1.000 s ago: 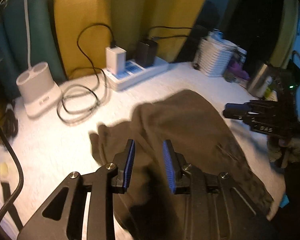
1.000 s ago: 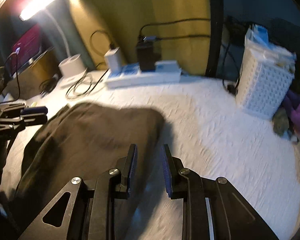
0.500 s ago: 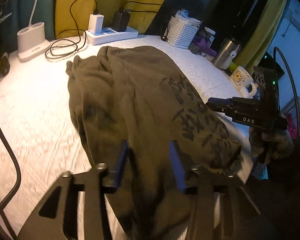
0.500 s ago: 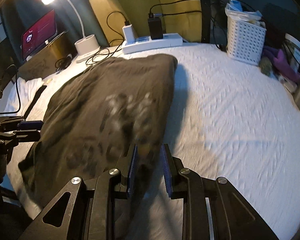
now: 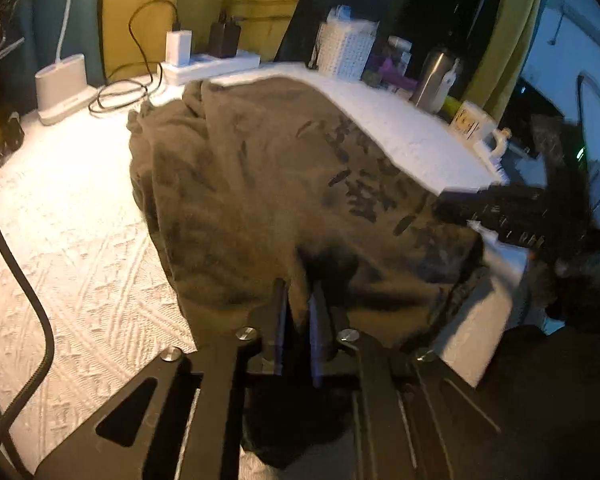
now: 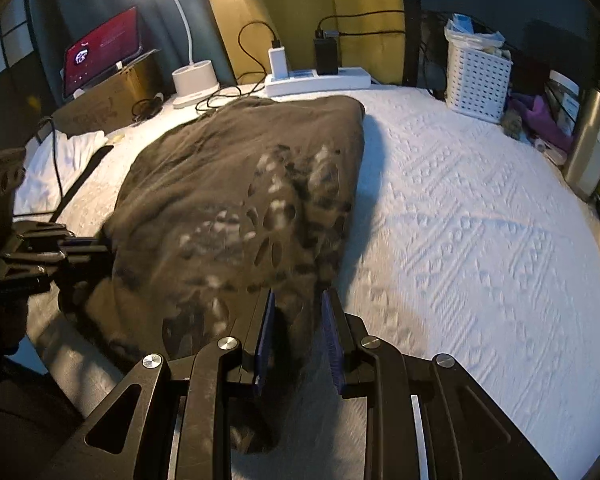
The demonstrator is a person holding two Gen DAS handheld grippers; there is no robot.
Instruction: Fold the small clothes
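A dark olive printed garment lies spread across the white textured cover, its near edge hanging over the front. My left gripper is shut on that near edge, with cloth bunched between its blue pads. In the right wrist view the same garment stretches away, and my right gripper is shut on its near right corner, a fold of cloth filling the gap. Each gripper shows in the other's view: the right gripper at the garment's right side, the left gripper at its left.
Along the back stand a white power strip with chargers, a lamp base, loose cables and a white basket. A steel flask and a mug stand at the right edge. A tablet glows back left.
Both grippers drew back toward the near edge, and the garment now lies stretched out with its print showing. The left jaws widened, then closed on the hem.
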